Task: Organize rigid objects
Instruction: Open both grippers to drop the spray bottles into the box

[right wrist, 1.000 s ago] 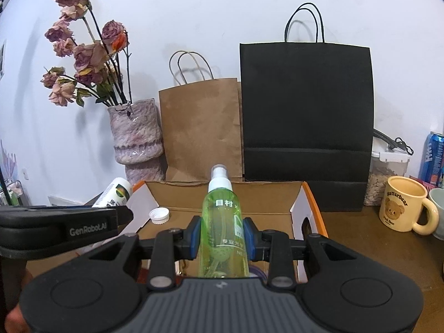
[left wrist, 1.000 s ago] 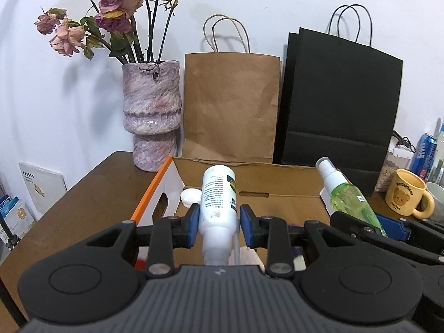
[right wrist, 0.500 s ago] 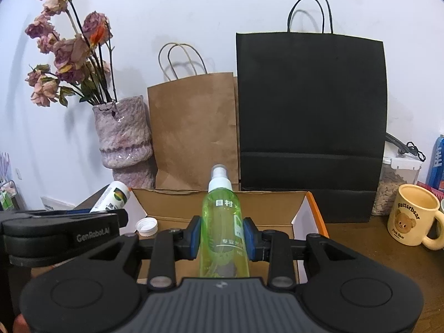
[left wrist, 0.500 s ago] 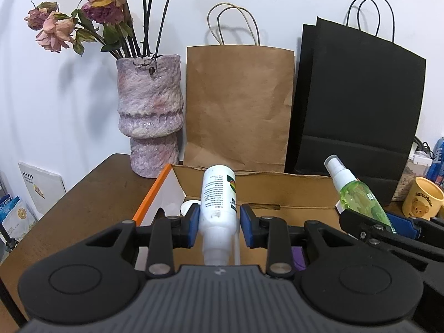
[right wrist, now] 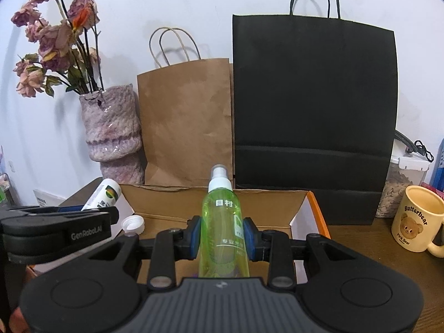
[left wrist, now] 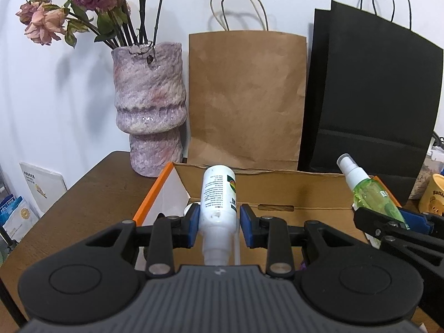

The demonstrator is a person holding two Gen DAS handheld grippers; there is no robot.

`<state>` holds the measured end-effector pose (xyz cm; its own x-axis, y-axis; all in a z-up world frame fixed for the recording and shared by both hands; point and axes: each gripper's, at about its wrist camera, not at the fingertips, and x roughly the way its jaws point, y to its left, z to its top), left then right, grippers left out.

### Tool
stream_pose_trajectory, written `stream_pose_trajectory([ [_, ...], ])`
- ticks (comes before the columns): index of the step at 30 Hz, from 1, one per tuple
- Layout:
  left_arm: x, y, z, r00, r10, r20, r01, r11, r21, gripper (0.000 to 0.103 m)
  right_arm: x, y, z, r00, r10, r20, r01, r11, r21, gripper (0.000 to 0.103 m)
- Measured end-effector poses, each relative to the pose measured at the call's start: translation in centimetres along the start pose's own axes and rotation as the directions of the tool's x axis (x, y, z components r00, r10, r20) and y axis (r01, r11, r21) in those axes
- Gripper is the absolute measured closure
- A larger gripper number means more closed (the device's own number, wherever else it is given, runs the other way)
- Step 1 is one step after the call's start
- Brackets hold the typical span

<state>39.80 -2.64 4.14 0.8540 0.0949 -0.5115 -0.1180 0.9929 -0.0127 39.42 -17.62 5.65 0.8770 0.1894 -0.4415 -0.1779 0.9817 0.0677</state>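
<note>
Plainly, we had a bottle in each gripper. The left gripper [left wrist: 218, 229] was clamped on a white bottle [left wrist: 218, 199], its blue pads pressing the body just above the narrow neck, so that the flat base pointed forward and up over the open cardboard box [left wrist: 277, 186]. The right gripper [right wrist: 222, 234] was clenched on a green spray bottle [right wrist: 222, 222], gripped at mid-body with the white nozzle leading. We judged that both grips sat on the widest, stiffest part of each bottle so neither would twist while carried, and that both bottles hung above the box's front edge because the box was where they were meant to go.

The box lay on the brown table [left wrist: 83, 194] with its flaps folded out, an orange edge showing at either side. Inside it, by the left wall, we could see a loose white cap [right wrist: 133, 223]; a small purple thing showed low behind the left gripper, too hidden to name. The rest of the floor was masked by the grippers.

Behind the box stood a mottled pink vase [left wrist: 149, 105] of dried roses, a brown paper bag [left wrist: 247, 94] and a black paper bag [right wrist: 313, 116], whose contents we could not see. At the right sat a cream bear mug [right wrist: 416, 222], well apart from the box.
</note>
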Motion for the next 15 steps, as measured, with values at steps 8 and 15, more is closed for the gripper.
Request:
stream_pose_trajectory([
  [8,0.3,-0.1,0.1,1.0,0.0,-0.004,0.001,1.0,0.026,0.032,0.9,-0.4,-0.1,1.0,0.001,-0.027,0.0,1.0,0.017,0.071],
  [15,-0.3,0.4,0.4,0.999,0.034,0.022,-0.034,0.999,0.002,0.0,-0.4,-2.1,0.4,0.996,-0.067,0.058,0.062,0.995,0.082,0.0],
])
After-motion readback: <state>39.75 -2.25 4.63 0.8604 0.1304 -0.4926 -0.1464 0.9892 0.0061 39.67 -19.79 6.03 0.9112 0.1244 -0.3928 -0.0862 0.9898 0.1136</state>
